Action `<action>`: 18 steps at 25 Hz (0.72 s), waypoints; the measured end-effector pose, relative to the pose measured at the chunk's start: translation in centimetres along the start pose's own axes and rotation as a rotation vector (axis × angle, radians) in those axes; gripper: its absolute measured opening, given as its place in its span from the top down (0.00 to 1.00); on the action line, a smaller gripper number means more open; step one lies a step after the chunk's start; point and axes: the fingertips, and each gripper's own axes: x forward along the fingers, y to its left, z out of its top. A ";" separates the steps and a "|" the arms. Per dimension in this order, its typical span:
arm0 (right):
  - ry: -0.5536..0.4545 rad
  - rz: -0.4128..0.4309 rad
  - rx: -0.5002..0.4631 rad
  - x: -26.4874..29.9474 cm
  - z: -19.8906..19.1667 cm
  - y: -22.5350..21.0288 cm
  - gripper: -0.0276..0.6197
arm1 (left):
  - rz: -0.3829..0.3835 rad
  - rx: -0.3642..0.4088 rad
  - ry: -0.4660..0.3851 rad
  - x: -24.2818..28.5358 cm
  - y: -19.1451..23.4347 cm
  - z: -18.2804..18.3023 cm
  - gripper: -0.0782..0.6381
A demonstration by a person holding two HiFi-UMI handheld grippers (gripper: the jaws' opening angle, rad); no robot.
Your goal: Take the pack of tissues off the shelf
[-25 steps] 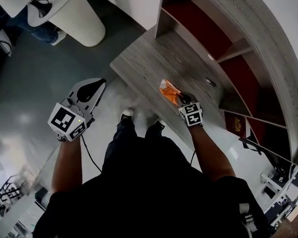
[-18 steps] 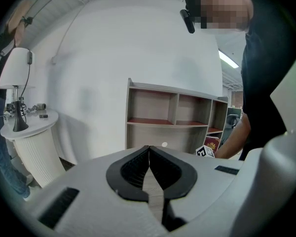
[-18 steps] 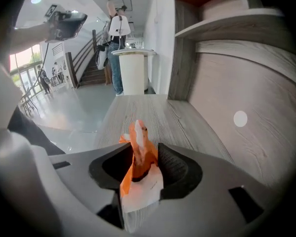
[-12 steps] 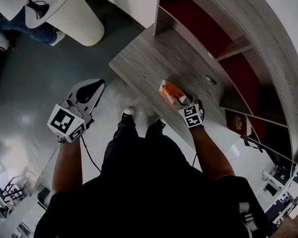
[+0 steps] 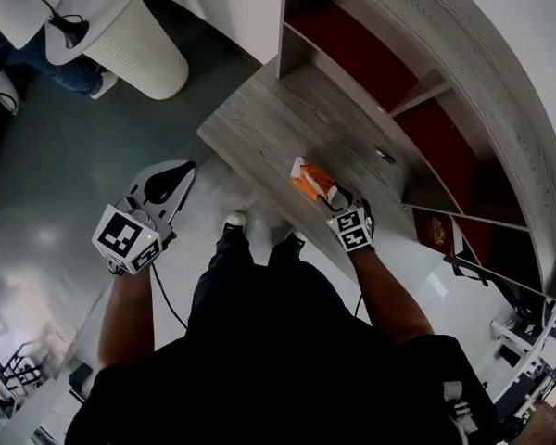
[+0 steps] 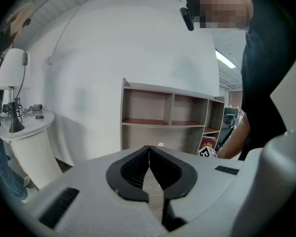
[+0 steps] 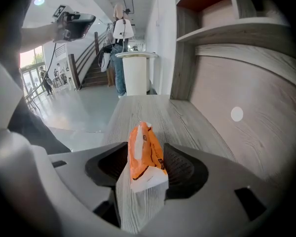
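Tissue pack stands on edge on the shelf ledge, between the right tool's just-opened jaws, long axis along them, unclamped. Left tool, jaws together and empty, is well apart from the right tool.

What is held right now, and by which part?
Nothing. The right gripper has just been opening its jaws; the tissue pack stands loose between them on the wooden ledge. The left gripper is shut, empty.

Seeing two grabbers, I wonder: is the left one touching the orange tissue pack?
Apart. The head view shows the left gripper over the floor and the tissue pack on the wooden ledge, with open ledge between them.
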 end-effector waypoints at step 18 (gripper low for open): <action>-0.037 -0.057 0.056 -2.9 0.9 -2.2 0.60 | -0.011 0.009 -0.031 -0.7 -1.6 0.5 0.86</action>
